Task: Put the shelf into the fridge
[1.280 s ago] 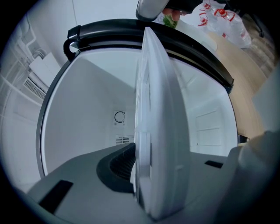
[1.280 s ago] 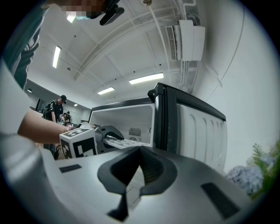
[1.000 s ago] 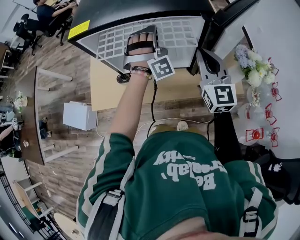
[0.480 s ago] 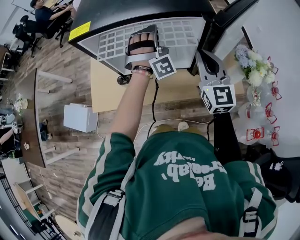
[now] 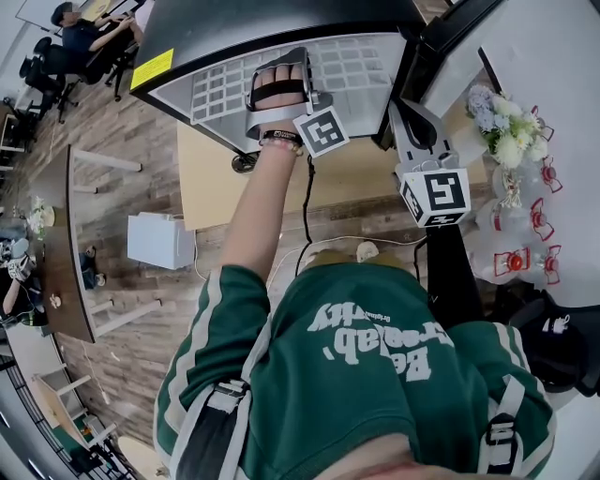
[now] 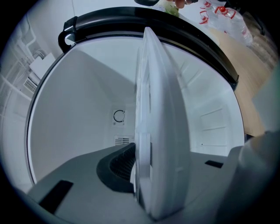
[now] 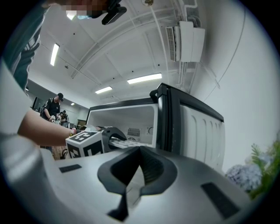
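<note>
Fingers (image 6: 114, 168) of the left gripper (image 5: 281, 70) pinch the front edge of the shelf (image 5: 361, 67) — a white grid panel that shows edge-on between them in the left gripper view, with the dark pad of one finger pressed against its side. In the head view the shelf lies level in the open mouth of the fridge (image 5: 281, 23), its far part under the fridge's black top and its near part sticking out of the front toward the person. Inside the fridge, behind the shelf, the white back wall carries a round dial (image 6: 119, 116) above a small vent (image 6: 124, 141). At the fridge's right side the door (image 5: 450, 37) stands open, and the right gripper (image 5: 410, 122) hangs level just in front of that door's edge, apart from the shelf. Its fingers (image 7: 151, 168) are pressed together with nothing between them. Further right of the fridge, a bunch of pale flowers (image 5: 502, 122) stands on a white desk (image 5: 562, 47) — well apart from both grippers.
</note>
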Motion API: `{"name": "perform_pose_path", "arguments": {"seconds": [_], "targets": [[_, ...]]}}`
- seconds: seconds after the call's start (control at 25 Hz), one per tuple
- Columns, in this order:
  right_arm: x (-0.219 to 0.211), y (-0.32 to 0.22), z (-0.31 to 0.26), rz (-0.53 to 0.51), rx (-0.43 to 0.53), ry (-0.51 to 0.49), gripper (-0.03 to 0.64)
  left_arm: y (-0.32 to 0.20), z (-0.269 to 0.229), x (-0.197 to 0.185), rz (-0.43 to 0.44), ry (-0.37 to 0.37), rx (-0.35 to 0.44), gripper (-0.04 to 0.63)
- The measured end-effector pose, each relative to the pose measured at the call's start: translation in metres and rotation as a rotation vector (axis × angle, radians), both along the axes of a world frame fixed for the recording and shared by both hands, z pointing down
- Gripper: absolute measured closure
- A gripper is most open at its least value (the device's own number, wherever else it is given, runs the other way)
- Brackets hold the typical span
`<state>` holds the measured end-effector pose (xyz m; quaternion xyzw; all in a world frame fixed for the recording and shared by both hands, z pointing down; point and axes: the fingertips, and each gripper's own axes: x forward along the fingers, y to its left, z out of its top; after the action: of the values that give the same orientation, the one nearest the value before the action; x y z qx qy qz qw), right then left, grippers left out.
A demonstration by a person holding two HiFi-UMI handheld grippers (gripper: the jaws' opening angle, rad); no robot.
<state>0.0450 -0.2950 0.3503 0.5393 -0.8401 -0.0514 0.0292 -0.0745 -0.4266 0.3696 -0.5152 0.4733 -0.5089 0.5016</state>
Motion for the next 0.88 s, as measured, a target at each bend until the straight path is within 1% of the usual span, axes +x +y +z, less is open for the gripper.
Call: {"name": "perform_pose_path", "arguments": {"seconds": [0.88], "targets": [[0.0,-0.011,0.002,0.006,-0.004,0.011,0.614,-0.019,0.0,0.0,0.003,0.009,0.004,0.494]]}}
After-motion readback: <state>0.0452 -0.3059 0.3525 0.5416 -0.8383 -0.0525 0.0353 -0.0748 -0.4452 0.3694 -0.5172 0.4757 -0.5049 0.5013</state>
